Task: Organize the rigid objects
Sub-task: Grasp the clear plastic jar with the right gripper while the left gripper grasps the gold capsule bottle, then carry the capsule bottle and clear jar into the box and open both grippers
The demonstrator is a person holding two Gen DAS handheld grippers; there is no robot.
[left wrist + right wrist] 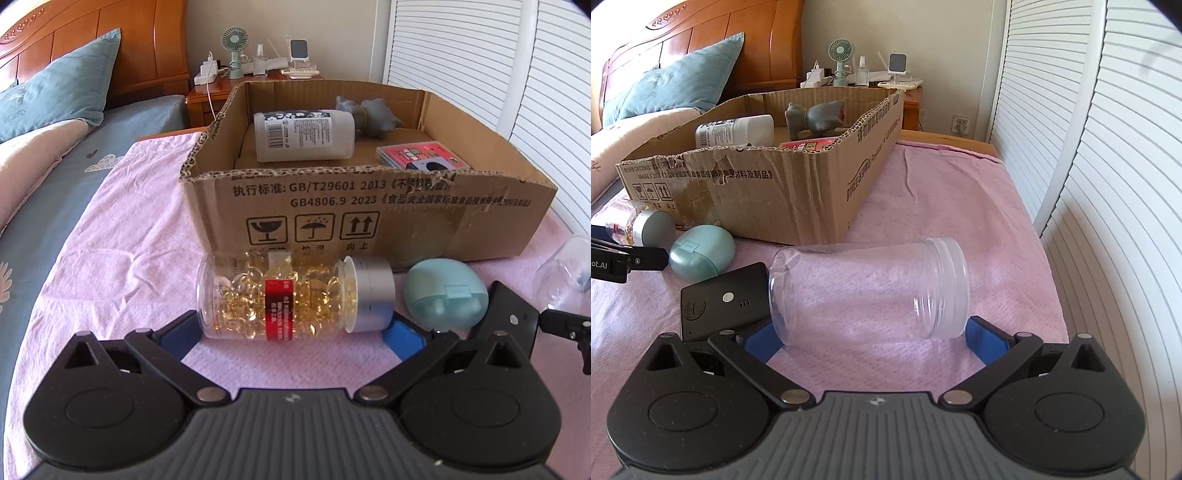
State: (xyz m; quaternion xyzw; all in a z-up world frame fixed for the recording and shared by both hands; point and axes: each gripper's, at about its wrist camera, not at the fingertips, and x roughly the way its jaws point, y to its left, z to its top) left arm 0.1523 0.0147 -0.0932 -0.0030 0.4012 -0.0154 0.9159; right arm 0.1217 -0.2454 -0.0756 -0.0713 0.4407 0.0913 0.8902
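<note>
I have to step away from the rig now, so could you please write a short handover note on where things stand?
Left claw: open, straddling the capsule bottle lying on the pink cloth; not gripped.
Right claw: open, around the empty clear jar on its side; not gripped.
Done: white bottle, grey toy and pink card box lie in the cardboard box.
Left: capsule bottle, clear jar, mint case and black device, all outside the box.

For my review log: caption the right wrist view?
Open right gripper straddles a clear jar lying beside the cardboard box.
</note>
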